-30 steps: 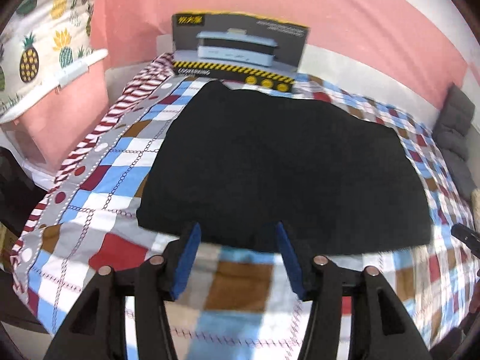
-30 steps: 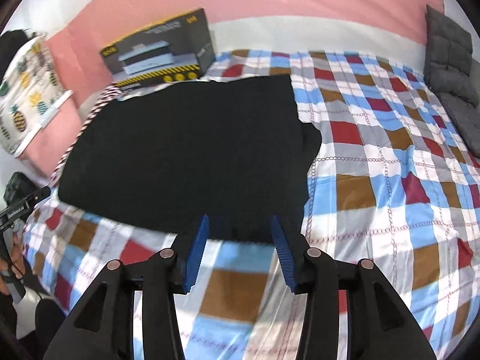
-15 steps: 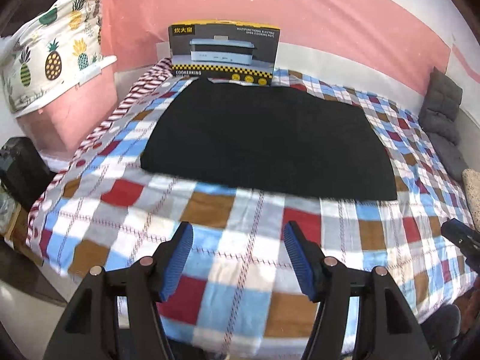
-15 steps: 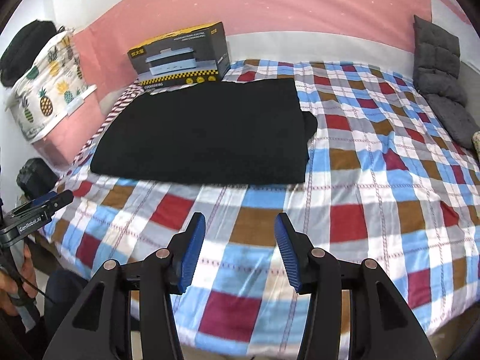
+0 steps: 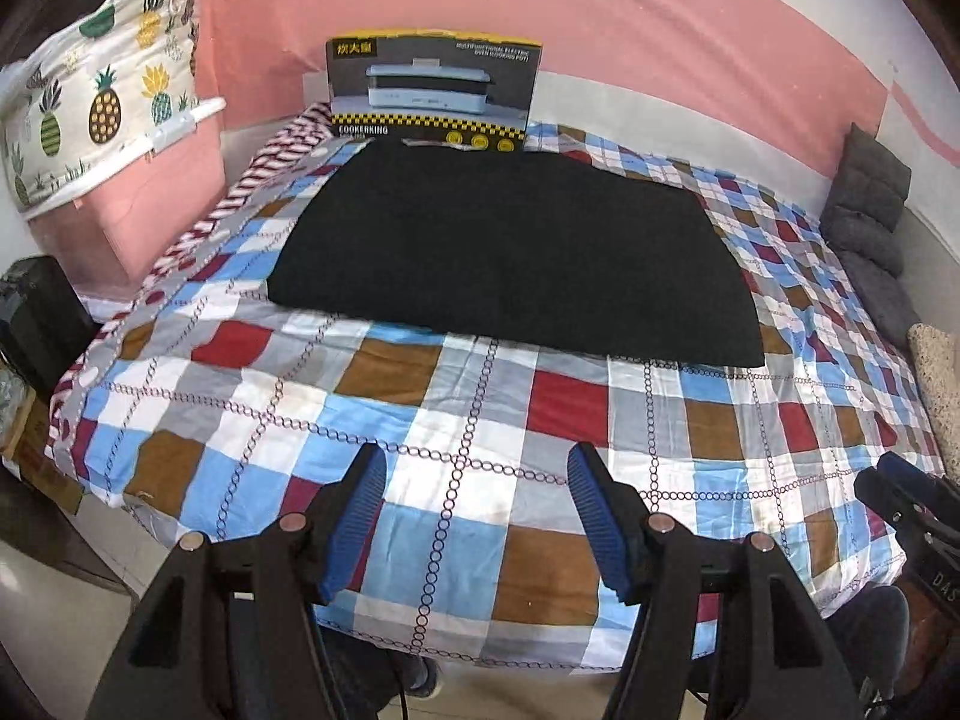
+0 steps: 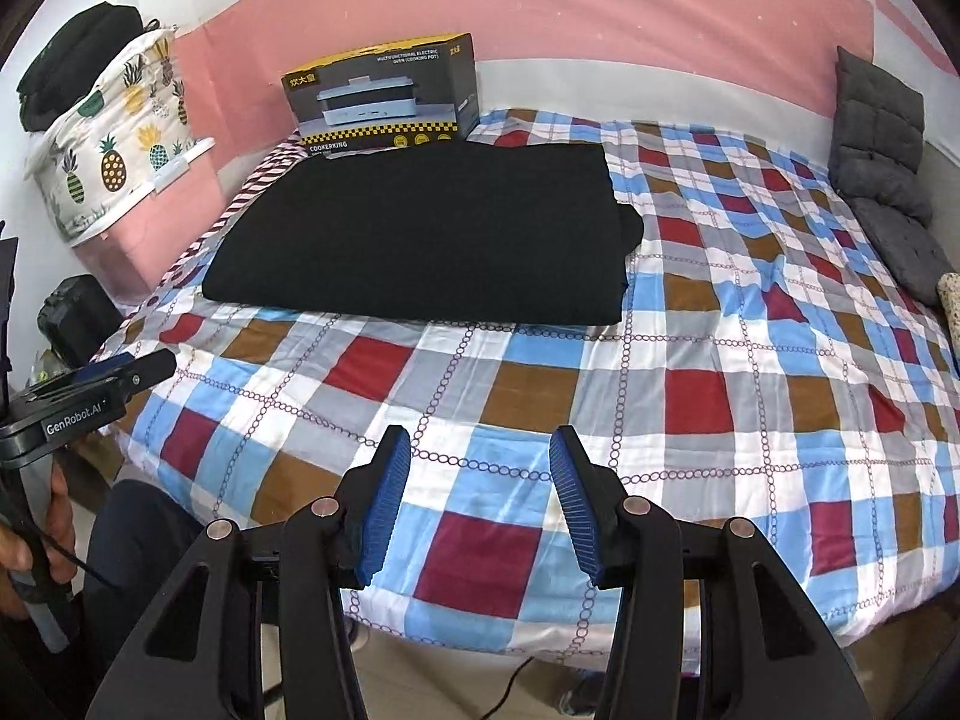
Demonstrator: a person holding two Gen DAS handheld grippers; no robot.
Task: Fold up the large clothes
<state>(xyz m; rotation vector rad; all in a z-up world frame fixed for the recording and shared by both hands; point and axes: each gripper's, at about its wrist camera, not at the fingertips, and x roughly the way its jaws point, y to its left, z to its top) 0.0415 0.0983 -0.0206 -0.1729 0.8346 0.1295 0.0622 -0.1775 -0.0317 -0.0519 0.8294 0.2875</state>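
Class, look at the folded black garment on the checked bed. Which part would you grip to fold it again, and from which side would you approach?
Probably the two near corners of the black garment, approached from the foot of the bed, where both hand-held grippers hover open. Its near edge lies straight, flat and unobstructed; the far edge sits close against the cardboard box. The right end looks bulkier, with a lump sticking out.

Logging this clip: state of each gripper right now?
Left gripper: open, holding nothing.
Right gripper: open, holding nothing.
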